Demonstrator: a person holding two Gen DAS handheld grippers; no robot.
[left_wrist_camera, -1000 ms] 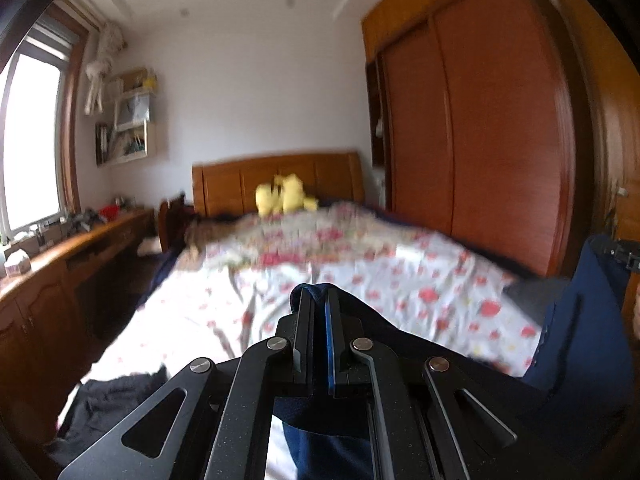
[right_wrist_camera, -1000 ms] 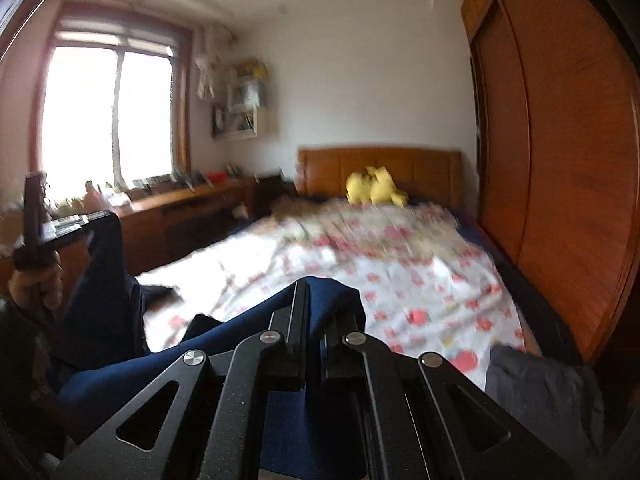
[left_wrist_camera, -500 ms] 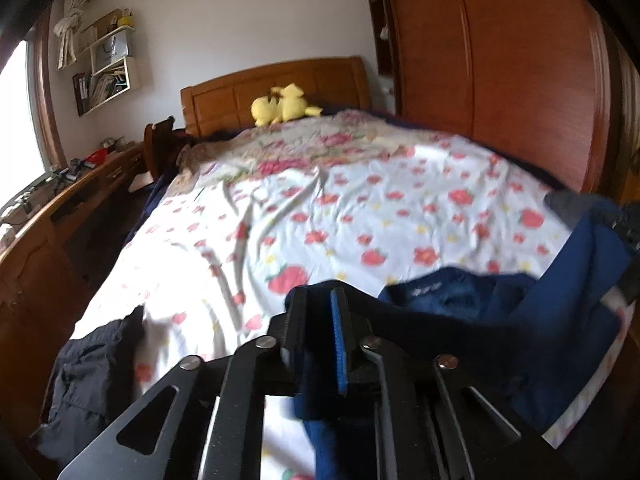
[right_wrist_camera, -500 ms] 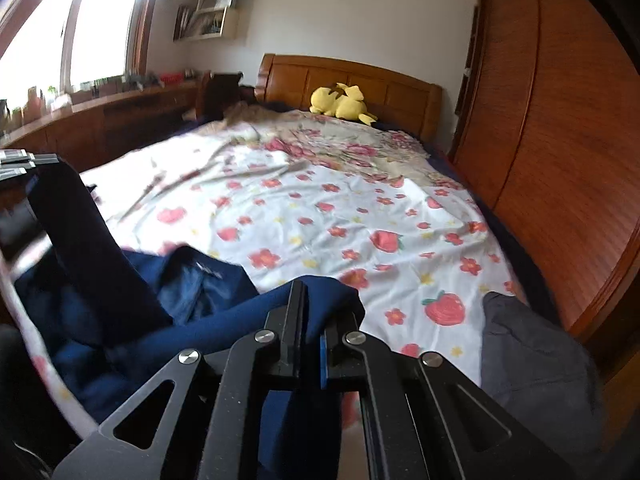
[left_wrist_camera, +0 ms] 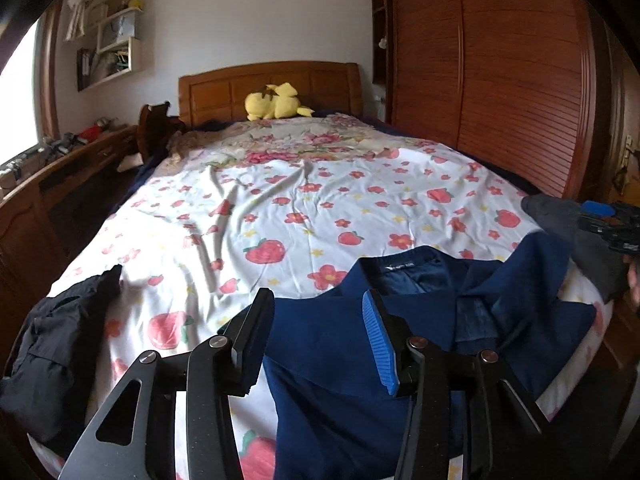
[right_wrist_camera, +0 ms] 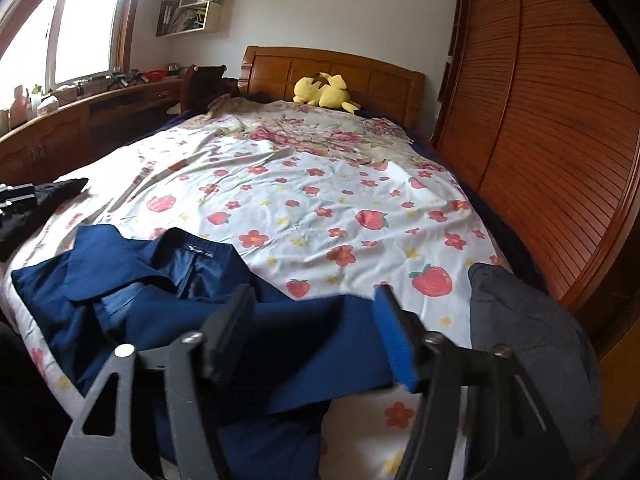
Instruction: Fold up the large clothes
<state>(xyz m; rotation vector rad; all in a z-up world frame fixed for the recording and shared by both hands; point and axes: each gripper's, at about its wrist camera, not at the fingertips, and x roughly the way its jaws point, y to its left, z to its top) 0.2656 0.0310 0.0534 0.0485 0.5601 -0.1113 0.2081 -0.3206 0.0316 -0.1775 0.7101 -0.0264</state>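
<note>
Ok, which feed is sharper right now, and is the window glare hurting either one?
Left wrist view: crisp, the open left gripper and navy blue jacket sharp. Right wrist view: the open right gripper motion-blurred; blown-out window at top left, jacket readable.

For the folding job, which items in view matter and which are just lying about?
Job items:
navy jacket, spread at the bed's near end
left claw, open
right claw, open
bed sheet, the folding surface

Lying about:
black garment
grey garment
yellow plush toy
wardrobe
</note>
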